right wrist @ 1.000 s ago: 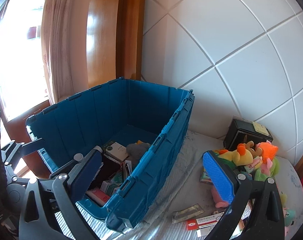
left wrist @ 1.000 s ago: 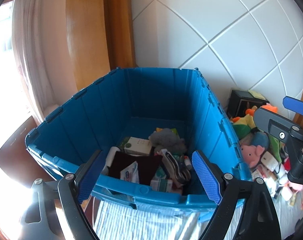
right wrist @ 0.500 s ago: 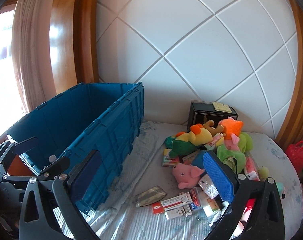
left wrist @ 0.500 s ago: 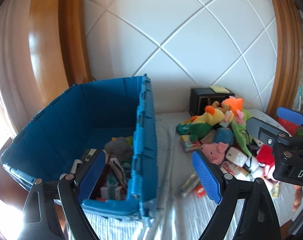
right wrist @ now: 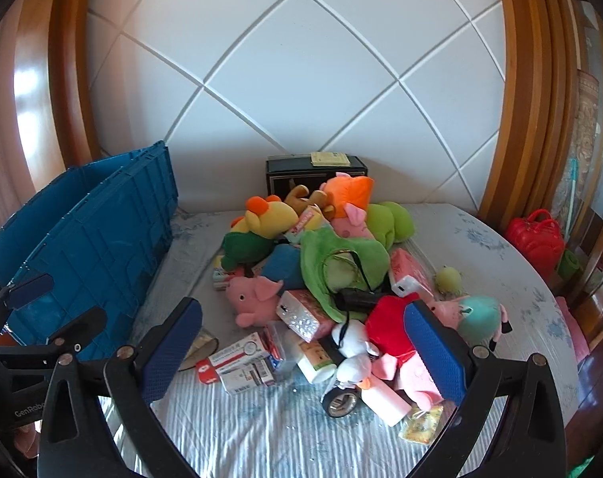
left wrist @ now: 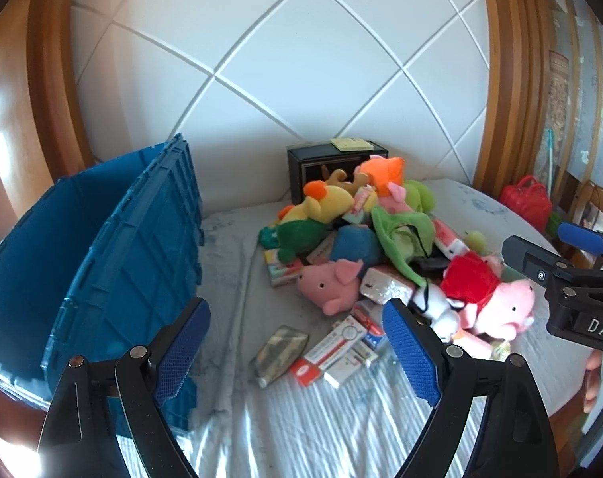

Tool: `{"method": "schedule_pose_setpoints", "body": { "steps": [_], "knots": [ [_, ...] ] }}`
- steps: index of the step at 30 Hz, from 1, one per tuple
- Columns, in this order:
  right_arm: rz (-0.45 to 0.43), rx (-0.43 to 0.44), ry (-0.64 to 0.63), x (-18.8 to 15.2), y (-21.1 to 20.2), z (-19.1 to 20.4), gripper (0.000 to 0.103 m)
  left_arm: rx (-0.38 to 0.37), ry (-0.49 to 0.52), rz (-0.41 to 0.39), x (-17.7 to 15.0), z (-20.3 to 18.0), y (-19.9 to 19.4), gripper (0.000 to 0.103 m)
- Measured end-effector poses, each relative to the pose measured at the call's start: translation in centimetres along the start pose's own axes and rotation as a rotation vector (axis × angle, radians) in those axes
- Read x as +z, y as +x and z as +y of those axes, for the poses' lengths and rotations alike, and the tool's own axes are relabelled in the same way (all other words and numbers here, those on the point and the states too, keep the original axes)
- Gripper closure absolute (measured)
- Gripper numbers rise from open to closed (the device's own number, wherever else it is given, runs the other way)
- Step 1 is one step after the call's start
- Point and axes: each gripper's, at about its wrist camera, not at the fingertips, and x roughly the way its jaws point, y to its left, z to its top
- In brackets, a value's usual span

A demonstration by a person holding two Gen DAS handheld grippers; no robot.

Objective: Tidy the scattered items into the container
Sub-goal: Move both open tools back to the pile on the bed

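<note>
While a white quilted wall panel [right wrist: 301, 79] framed in curved wood fills the background, a bed surface [right wrist: 261, 430] covered in pale striped cloth holds everything else. At the left stands a large blue plastic crate [left wrist: 114, 263], the container, its ribbed side wall facing the cameras; its inside cannot be seen from here. To its right, well apart from it, lies a tall heap of scattered items. At the back of the heap sits a black box [right wrist: 315, 173] with a yellow note on its lid. Soft toys are piled in front of it: a yellow and orange plush [right wrist: 267, 215], a green plush [right wrist: 341, 263], a pink pig plush [left wrist: 331, 285] at the near left edge, and a second pig in a red top [left wrist: 496, 302] at the right. Small medicine boxes [right wrist: 237, 366] and a flat foil pouch [left wrist: 279, 352] lie on the cloth nearest the cameras, beside a roll of black tape [right wrist: 341, 400]. A red bag [right wrist: 534, 237] rests off the bed at the far right. The left gripper [left wrist: 295, 352] hovers over the pouch and boxes, jaws spread wide and empty. The right gripper [right wrist: 301, 352] hovers above the near side of the heap, also spread wide, holding nothing.
</note>
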Motion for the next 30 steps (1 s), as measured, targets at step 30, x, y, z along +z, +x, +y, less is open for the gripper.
{"method": "schedule_pose_setpoints", "body": {
  "steps": [30],
  "knots": [
    [0.252, -0.248, 0.247, -9.0, 5.5, -15.7, 0.0, -0.214, 0.167, 0.241, -3.9, -13.9, 13.1, 0.014]
  ]
}}
